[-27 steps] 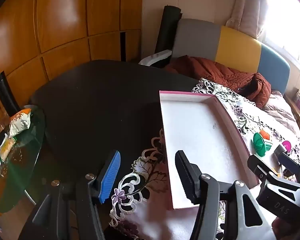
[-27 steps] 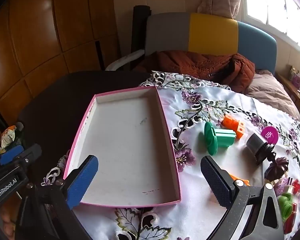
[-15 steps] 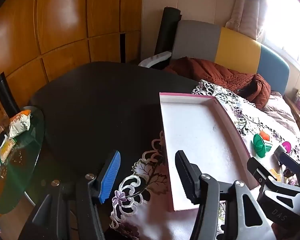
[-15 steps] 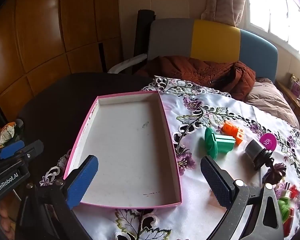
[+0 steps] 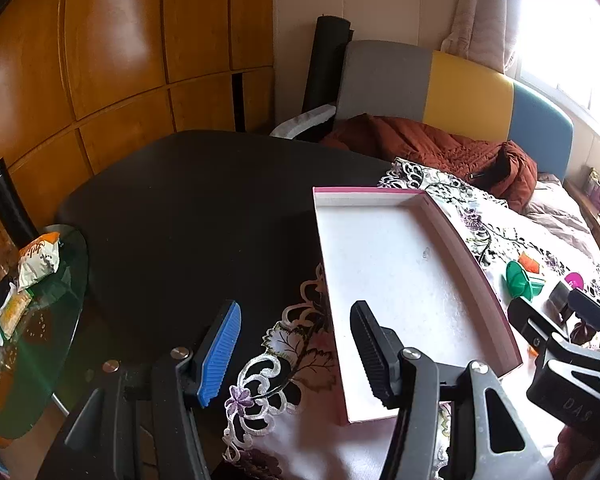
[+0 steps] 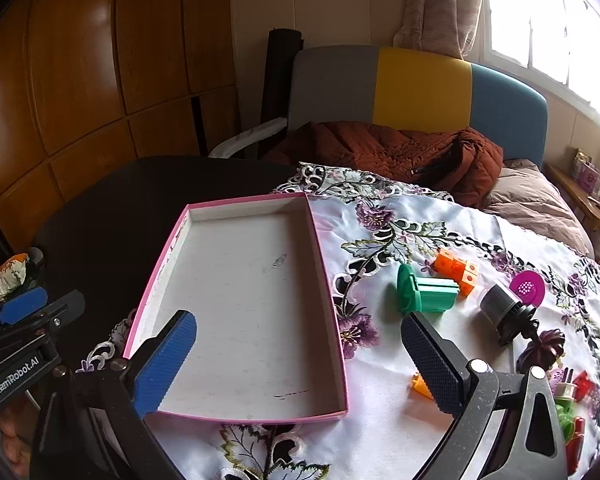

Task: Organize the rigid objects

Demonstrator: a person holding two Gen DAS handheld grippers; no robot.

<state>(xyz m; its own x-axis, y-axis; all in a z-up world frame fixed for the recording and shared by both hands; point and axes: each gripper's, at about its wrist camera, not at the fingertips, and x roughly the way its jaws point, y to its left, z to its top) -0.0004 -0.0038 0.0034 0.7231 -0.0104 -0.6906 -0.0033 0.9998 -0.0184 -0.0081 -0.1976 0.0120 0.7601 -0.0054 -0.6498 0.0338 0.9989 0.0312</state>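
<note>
Both the left gripper [image 5: 296, 354] and right gripper [image 6: 300, 360] hover with fingers apart, holding nothing. The green spool [image 6: 426, 294], right of the pink tray [image 6: 332, 304], looks light, stiff, probably slick plastic; grip its ribbed barrel.

The left gripper [image 5: 294, 344] is held at the near left, jaws parted wide; the right gripper [image 6: 300, 354] likewise, near right.

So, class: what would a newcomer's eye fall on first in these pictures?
Probably the pink-rimmed tray, lying empty on the flowered tablecloth. Next, the bright toys scattered to its right, such as the green spool and orange blocks. Both grippers hover open near the tray.
</note>
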